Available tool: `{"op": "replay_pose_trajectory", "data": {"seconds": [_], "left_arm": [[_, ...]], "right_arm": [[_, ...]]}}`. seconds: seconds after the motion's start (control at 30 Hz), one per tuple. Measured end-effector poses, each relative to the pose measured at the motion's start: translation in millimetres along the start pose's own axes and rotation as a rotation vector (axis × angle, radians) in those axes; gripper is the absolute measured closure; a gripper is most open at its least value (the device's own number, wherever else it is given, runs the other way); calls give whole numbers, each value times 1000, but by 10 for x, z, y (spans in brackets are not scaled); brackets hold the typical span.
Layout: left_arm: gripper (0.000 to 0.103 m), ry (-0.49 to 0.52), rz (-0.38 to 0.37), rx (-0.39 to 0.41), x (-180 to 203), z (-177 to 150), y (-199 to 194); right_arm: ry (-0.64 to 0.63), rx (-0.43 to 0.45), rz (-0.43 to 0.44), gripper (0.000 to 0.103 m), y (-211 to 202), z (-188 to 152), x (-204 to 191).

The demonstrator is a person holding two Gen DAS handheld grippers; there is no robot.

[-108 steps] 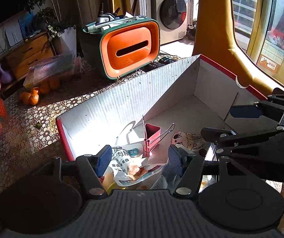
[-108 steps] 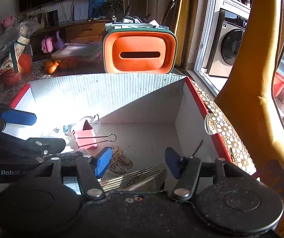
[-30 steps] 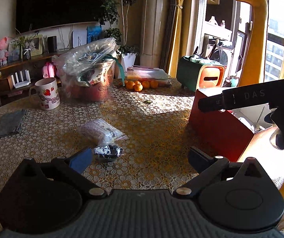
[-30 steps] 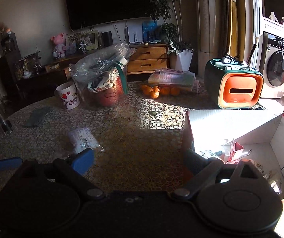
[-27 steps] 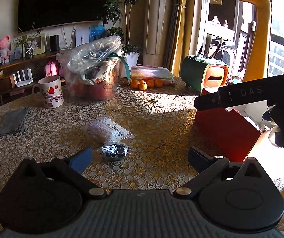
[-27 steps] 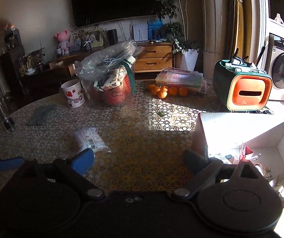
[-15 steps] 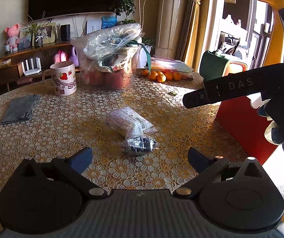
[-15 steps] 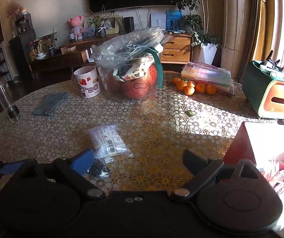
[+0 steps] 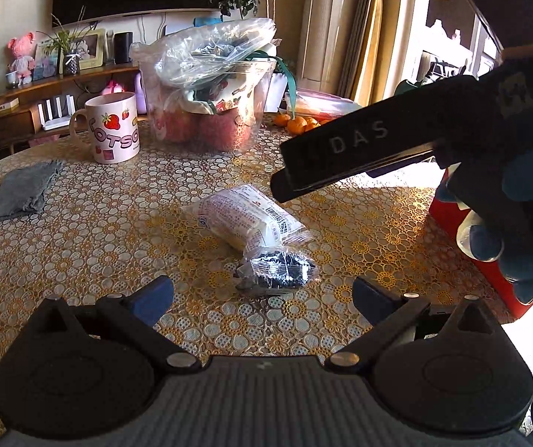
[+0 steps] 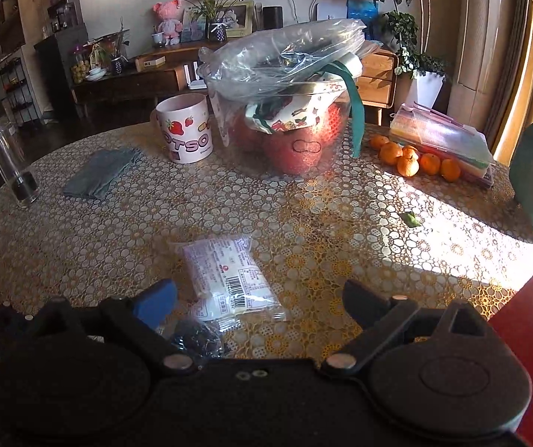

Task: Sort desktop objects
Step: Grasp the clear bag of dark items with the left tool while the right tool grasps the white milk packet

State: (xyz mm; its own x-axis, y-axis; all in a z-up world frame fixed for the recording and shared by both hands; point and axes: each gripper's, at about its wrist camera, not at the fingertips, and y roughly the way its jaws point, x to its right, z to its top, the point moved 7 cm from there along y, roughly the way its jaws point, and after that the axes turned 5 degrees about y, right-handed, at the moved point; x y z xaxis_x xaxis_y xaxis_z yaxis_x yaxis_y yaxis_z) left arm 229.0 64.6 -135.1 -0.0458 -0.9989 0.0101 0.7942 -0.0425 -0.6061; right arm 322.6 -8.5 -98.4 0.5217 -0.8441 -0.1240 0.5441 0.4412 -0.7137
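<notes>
Left gripper point(image 9: 262, 294) gapes above dark packet point(image 9: 279, 271) beside white packet point(image 9: 248, 219).

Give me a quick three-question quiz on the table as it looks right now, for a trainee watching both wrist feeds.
1. True or false: the left gripper is holding the small dark packet.
2. Which lies nearest the white snack packet? A) the strawberry mug B) the small dark packet C) the grey cloth
3. Fill in: the oranges sit beside a flat ______ box.

Key: 1 false, both grippers are open and empty; 2 B; 3 plastic.
</notes>
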Motion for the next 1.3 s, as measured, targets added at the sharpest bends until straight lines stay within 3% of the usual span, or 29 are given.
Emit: {"op": "replay_pose_trajectory", "data": {"seconds": [0.67,0.8,0.97,1.07,1.23,1.3], "left_arm": [[5,-10,-2,-6,-31,-56,471],[21,-2,-16,-11,-17,-73,506],[25,31,-11,-2,17,-68,522],[38,46,-13,-7,39,-77,532],[42,49,-4,-13,40,-92,535],[48,48,-4,-10,31,-86,525]], "right_arm": [[-100,-139,20,11,821,39,-199],[-114,-155,14,15,894,33,-218],[-146,-170,14,19,944,30,-273],[-157,-181,17,23,976,28,-290],[-166,-192,8,28,1003,11,-293],[-166,-197,4,31,1016,6,-285]]}}
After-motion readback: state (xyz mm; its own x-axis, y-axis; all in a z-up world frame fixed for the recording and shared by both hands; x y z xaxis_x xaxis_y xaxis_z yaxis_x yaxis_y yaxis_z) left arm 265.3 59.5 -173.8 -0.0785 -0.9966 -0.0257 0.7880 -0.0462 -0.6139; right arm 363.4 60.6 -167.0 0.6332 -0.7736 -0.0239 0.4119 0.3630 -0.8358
